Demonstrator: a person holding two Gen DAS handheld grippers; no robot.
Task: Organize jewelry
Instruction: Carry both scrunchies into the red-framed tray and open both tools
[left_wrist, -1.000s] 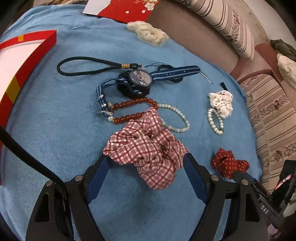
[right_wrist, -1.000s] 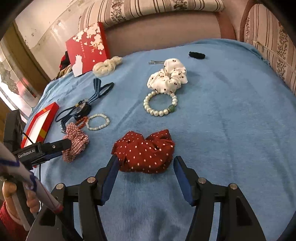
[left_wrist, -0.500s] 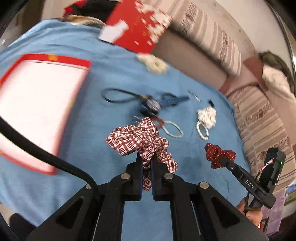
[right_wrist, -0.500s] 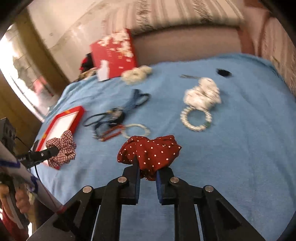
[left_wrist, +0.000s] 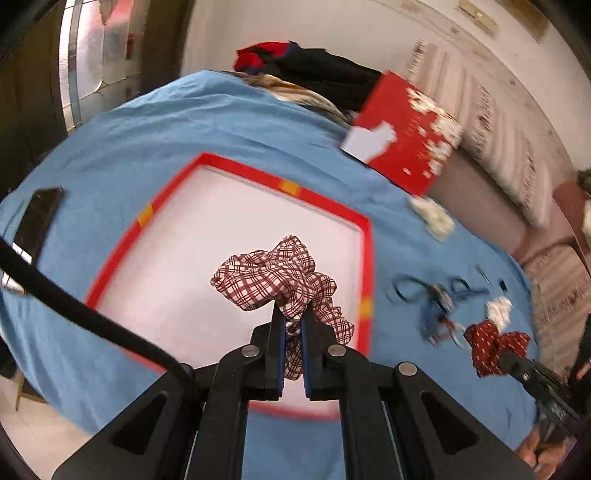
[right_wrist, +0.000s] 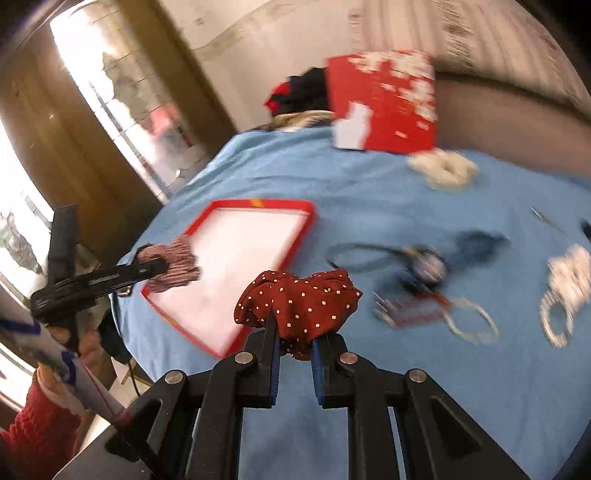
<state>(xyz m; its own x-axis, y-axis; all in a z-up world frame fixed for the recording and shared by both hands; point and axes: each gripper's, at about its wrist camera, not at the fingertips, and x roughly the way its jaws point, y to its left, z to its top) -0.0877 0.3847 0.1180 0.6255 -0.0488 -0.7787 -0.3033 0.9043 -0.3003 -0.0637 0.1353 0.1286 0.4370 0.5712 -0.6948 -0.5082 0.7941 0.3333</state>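
Observation:
My left gripper (left_wrist: 293, 325) is shut on a red-and-white plaid scrunchie (left_wrist: 273, 277) and holds it above the red-rimmed white tray (left_wrist: 255, 175). My right gripper (right_wrist: 294, 332) is shut on a dark red polka-dot scrunchie (right_wrist: 299, 299), held above the blue cloth just right of the tray (right_wrist: 258, 204). In the right wrist view the left gripper (right_wrist: 147, 267) with the plaid scrunchie (right_wrist: 177, 264) hangs over the tray's near-left corner. The polka-dot scrunchie (left_wrist: 491, 341) also shows at the right of the left wrist view.
On the blue cloth (right_wrist: 406, 369) lie a watch with a blue strap (right_wrist: 424, 264), a black cord loop (right_wrist: 354, 254), bead bracelets (right_wrist: 469, 325), a white spotted scrunchie (right_wrist: 569, 277) and a cream scrunchie (right_wrist: 443, 170). A red box lid (right_wrist: 384, 99) leans at the back.
Both grippers closed on their scrunchies, lifted them off the cloth and swung left toward the tray. The left one now hangs over the tray.

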